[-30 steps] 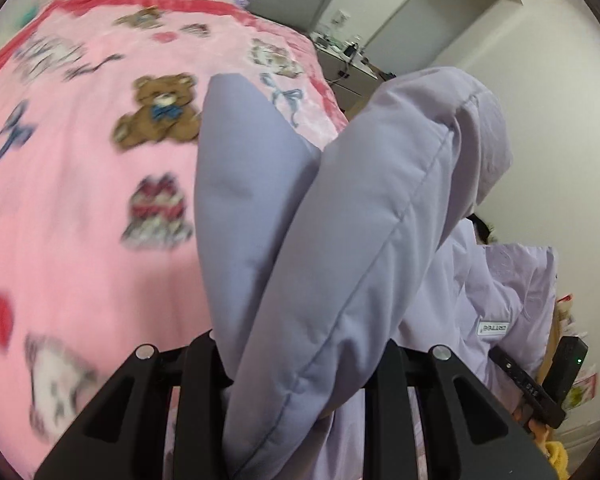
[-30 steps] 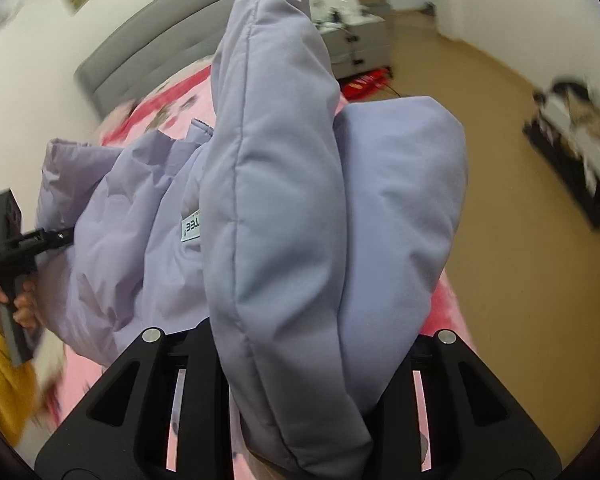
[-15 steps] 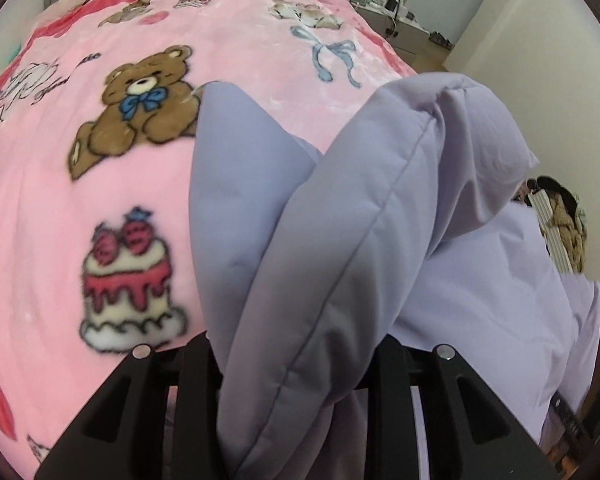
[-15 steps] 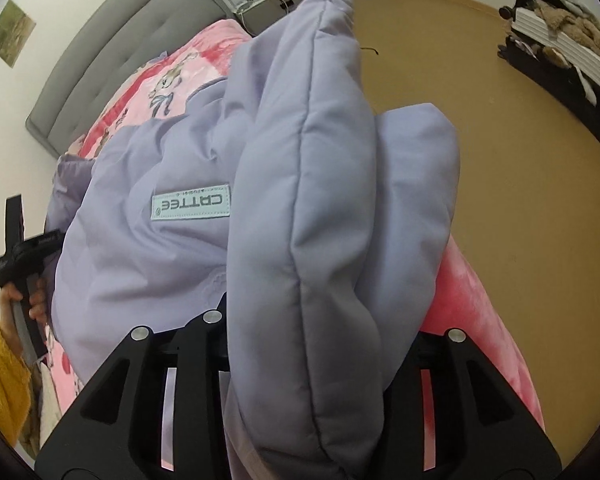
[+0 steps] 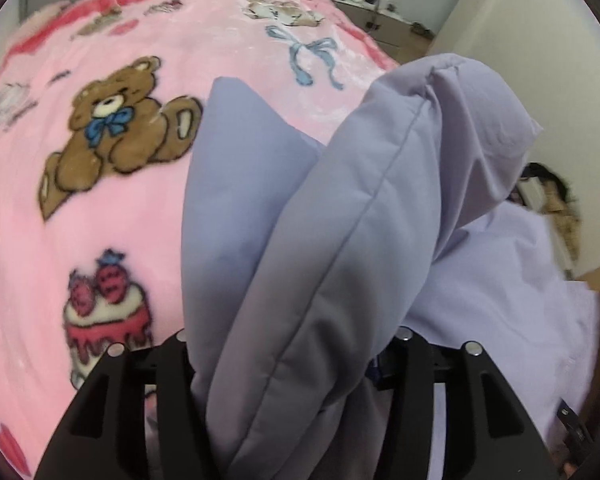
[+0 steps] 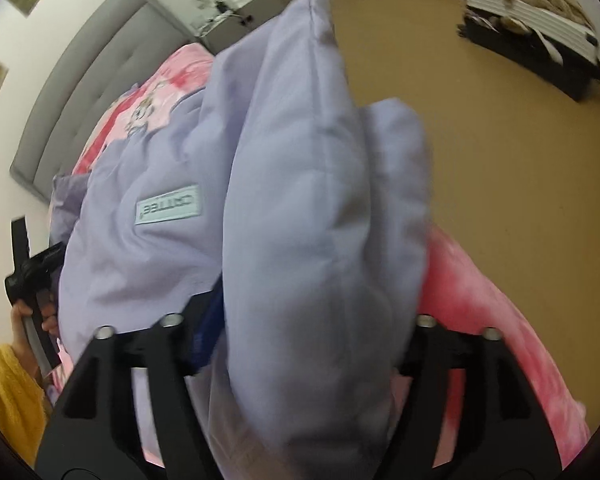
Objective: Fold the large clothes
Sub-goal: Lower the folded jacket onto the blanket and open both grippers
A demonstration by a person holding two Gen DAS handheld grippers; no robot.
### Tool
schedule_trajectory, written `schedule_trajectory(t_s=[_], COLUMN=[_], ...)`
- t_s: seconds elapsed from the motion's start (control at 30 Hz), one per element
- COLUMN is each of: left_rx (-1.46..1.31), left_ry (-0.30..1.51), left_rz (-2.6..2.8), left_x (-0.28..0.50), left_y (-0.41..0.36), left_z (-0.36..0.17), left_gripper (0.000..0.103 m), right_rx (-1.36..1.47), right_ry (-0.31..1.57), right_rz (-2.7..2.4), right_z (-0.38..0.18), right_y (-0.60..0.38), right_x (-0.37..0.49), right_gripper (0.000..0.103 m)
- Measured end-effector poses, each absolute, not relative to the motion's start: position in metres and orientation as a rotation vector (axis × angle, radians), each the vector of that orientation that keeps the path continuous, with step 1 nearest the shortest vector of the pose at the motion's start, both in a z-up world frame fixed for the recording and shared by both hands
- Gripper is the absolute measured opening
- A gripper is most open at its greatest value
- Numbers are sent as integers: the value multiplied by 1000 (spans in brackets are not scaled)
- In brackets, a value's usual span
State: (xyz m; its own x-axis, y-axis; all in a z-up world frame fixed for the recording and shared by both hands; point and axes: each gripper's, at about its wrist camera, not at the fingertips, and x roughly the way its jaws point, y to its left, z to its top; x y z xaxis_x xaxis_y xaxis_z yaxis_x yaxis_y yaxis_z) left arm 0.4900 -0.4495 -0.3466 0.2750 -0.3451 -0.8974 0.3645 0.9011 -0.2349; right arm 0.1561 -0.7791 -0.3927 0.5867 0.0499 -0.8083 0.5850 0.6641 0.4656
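Observation:
A large lilac padded jacket [image 5: 340,248] hangs over a pink printed blanket [image 5: 100,208] on a bed. My left gripper [image 5: 292,360] is shut on a thick fold of the jacket, which bulges up between the fingers. My right gripper [image 6: 300,344] is shut on another padded fold of the jacket [image 6: 316,208]. A pale label [image 6: 168,205] shows on the jacket's body to the left in the right wrist view. The left gripper's body [image 6: 32,276] shows at the far left there, held by a hand.
A grey padded headboard [image 6: 84,92] stands behind the bed. A low cabinet with cables [image 5: 376,20] sits past the bed. Brown floor [image 6: 500,168] lies to the right of the bed, with a dark stand of piled items [image 6: 536,40] at the far right. Pink blanket edge [image 6: 500,344] lies below my right gripper.
Both grippers have swung over the bed with the jacket, and the jacket body has come down toward the blanket. Both grips are unchanged.

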Motion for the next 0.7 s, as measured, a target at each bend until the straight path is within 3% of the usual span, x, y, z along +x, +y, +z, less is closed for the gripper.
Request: schedule_trajectory(t_s=[0.07, 0.1, 0.13, 0.27, 0.37, 0.43, 0.6, 0.7], left_rx=[-10, -10, 8, -20, 55, 135, 363, 357], left_ry=[1241, 1247, 1215, 1108, 1033, 1004, 1115, 1113], left_rz=[-548, -553, -537, -449, -507, -592, -680, -644], left_x=[500, 506, 514, 537, 530, 515, 481, 484], left_y=[-436, -430, -420, -391, -401, -419, -470, -469], left_z=[-339, -334, -323, -286, -265, -263, -316, -331], left_gripper=[57, 69, 72, 75, 75, 75, 75, 76], right_rx=[774, 751, 723, 645, 500, 416, 311, 277], right_ry=[912, 905, 909, 881, 758, 752, 886, 947], right_rz=[-385, -399, -408, -498, -458, -335, -297, -336], right_z=[-379, -369, -361, -328, -296, -289, -320, -354], right_y=[-782, -782, -783, -800, -800, -794, -779, -778], right_x=[147, 142, 138, 126, 135, 159, 220, 226], right_gripper=[78, 78, 78, 80, 62, 42, 26, 24])
